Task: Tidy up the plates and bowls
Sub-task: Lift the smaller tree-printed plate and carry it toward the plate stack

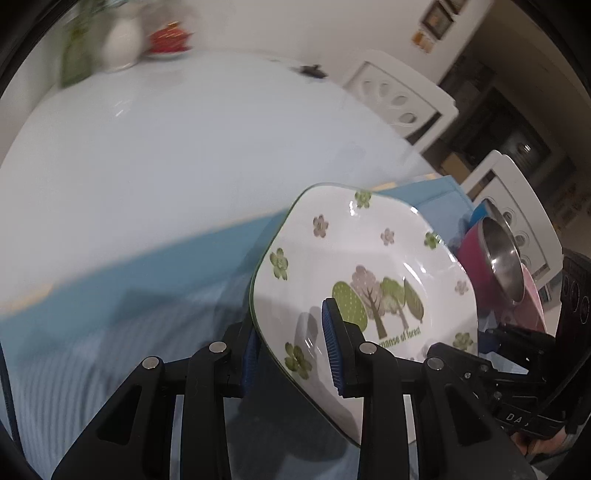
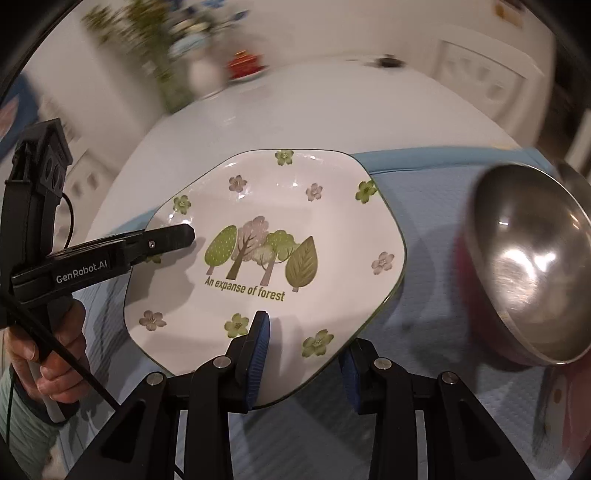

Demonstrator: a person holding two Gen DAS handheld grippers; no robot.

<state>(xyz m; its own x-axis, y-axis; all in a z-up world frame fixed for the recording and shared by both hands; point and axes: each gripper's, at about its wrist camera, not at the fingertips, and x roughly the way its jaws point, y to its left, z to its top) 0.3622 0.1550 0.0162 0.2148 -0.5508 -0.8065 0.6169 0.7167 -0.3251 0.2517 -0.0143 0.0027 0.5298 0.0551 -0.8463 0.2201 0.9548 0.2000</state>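
Both hand-held grippers clamp one forest-print plate (image 2: 266, 254) over the blue mat (image 2: 424, 206); left hand-held gripper (image 1: 291, 350) pinches its left rim; right hand-held gripper (image 2: 303, 354) its near rim; a steel-lined pink bowl (image 2: 528, 258) sits just beside.

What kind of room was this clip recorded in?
Probably a home dining area: a white dining table with white carved-back chairs, a vase of greenery, and framed pictures on the wall.
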